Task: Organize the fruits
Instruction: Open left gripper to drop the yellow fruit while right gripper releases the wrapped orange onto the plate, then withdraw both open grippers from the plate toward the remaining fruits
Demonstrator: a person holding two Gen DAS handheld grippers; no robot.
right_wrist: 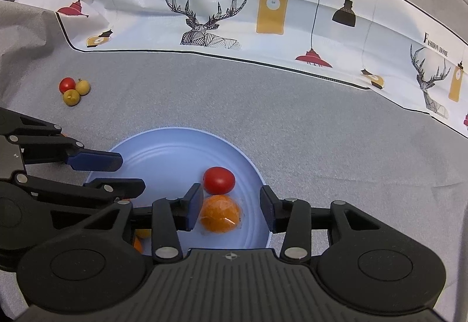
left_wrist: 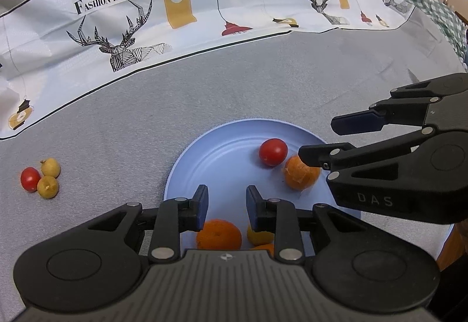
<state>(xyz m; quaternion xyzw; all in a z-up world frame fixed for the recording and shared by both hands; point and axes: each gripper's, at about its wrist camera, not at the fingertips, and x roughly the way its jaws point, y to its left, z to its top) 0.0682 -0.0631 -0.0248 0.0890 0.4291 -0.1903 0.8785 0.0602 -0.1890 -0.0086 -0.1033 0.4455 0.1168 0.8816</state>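
A light blue plate [left_wrist: 222, 164] [right_wrist: 163, 164] lies on the grey cloth. It holds a red tomato [left_wrist: 273, 152] [right_wrist: 219, 180] with an orange [left_wrist: 301, 173] [right_wrist: 220, 214] beside it. My right gripper [right_wrist: 231, 208] [left_wrist: 318, 136] is open around that orange; the right pad stands clear of it. My left gripper [left_wrist: 227, 206] [right_wrist: 133, 171] hovers open over the plate's near side with nothing between its fingers. Beneath it lie another orange [left_wrist: 218, 234] and a yellow fruit [left_wrist: 259, 234], partly hidden.
Off the plate to the left sit a red tomato [left_wrist: 30, 178] [right_wrist: 67, 84] and two yellow-green fruits [left_wrist: 48, 177] [right_wrist: 76, 91] in a cluster. A white printed cloth strip [left_wrist: 204, 9] [right_wrist: 263, 15] runs along the back. A green checked cloth [left_wrist: 438, 9] lies far right.
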